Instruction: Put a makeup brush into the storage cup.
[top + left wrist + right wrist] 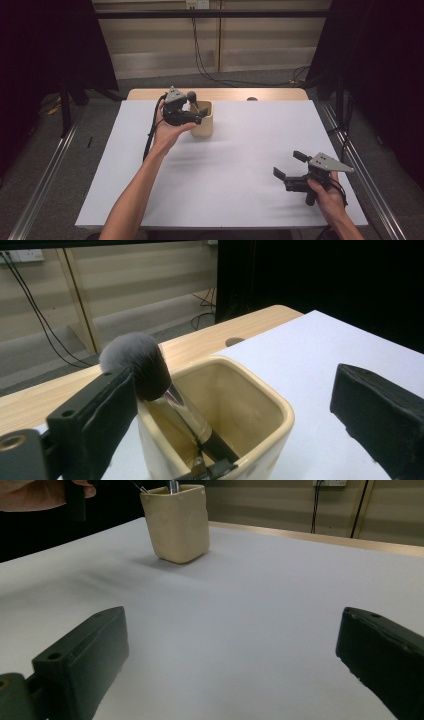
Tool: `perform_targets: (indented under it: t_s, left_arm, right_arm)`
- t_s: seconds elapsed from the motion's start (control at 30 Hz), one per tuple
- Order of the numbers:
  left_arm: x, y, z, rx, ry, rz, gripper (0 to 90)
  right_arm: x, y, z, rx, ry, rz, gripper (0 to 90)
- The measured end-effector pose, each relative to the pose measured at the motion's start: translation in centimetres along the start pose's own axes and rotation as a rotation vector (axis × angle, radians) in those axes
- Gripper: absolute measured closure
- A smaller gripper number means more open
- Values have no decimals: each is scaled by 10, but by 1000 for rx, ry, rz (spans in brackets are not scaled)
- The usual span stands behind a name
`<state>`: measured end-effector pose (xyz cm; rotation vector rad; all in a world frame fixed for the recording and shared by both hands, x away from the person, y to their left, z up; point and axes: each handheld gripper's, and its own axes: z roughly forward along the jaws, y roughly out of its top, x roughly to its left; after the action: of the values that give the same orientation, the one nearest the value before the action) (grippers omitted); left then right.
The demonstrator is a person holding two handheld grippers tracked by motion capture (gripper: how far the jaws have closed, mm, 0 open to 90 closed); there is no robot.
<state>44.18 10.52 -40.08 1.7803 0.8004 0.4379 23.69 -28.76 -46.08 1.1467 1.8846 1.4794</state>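
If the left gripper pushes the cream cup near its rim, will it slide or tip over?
The cream cup looks like thick glazed ceramic, so probably heavy and stable. Its flat base on the smooth white table suggests sliding. The makeup brush leaning inside may shift or rattle.

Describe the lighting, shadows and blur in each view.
High view: even, dim light; the white table is brightest, both sides fall to black, and the cup throws only a faint shadow. Left gripper view: the brush and cup are sharp, while the near jaws look soft. Right gripper view: a soft, smeared shadow lies beside the cup; the jaws are slightly blurred.
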Motion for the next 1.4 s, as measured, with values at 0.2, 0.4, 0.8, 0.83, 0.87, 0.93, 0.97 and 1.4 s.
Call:
perform_targets:
  t_s: [0.2,0.4,0.8,0.83,0.87,0.93,0.97,1.4]
  left_arm:
    - [2,0,-11,-18,-18,-24,25]
    - [4,-4,-28,-60,-25,-18,20]
    - [1,-4,-52,-57,20,9,31]
    - [1,-5,-54,-59,24,15,30]
    - [1,-6,-56,-60,22,10,31]
    - [1,-7,-62,-59,16,9,31]
    - [0,-8,-64,-65,14,2,33]
    - [1,-25,-95,-89,17,-12,32]
  right_arm:
    - [-1,0,0,5,-3,-2,5]
    - [0,0,-1,3,-8,-3,5]
    - [0,0,-1,1,-6,-8,5]
    - [0,0,-1,0,-6,-9,5]
    - [-1,0,-1,0,-9,-10,5]
    - [-1,0,-1,1,-11,-7,5]
    - [0,0,0,2,-10,-5,5]
    - [1,-1,0,3,-10,-12,5]
